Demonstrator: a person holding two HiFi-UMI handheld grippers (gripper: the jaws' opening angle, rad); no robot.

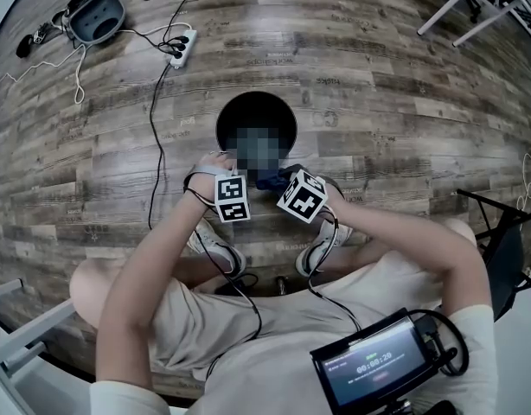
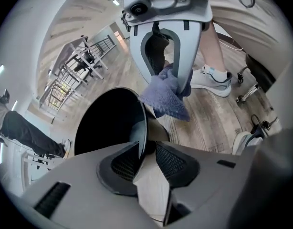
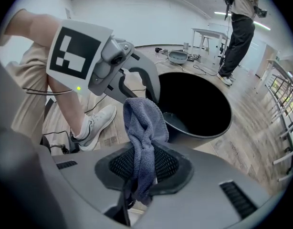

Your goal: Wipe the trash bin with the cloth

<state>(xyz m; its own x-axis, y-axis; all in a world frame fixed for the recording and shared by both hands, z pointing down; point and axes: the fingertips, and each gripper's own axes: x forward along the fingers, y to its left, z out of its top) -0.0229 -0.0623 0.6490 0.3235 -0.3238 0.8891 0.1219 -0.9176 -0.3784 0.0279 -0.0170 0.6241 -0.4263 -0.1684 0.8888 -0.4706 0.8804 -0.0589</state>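
A round black trash bin (image 1: 274, 115) stands on the wooden floor in front of the seated person. My left gripper (image 2: 145, 149) is shut on the bin's near rim (image 2: 142, 128), one pad inside the wall and one outside. My right gripper (image 3: 144, 163) is shut on a blue-grey cloth (image 3: 145, 128), which hangs bunched just beside the bin (image 3: 194, 104), near its rim. In the head view the left gripper (image 1: 228, 173) and right gripper (image 1: 287, 182) sit side by side at the bin's near edge, the cloth (image 1: 270, 179) between them.
A white power strip (image 1: 181, 46), cables and a grey tub (image 1: 97, 15) lie at the far left. Table legs (image 1: 473, 3) stand far right, a dark chair (image 1: 499, 249) to the right. The person's shoes (image 1: 215, 247) rest close behind the bin. Another person (image 3: 239, 27) stands beyond it.
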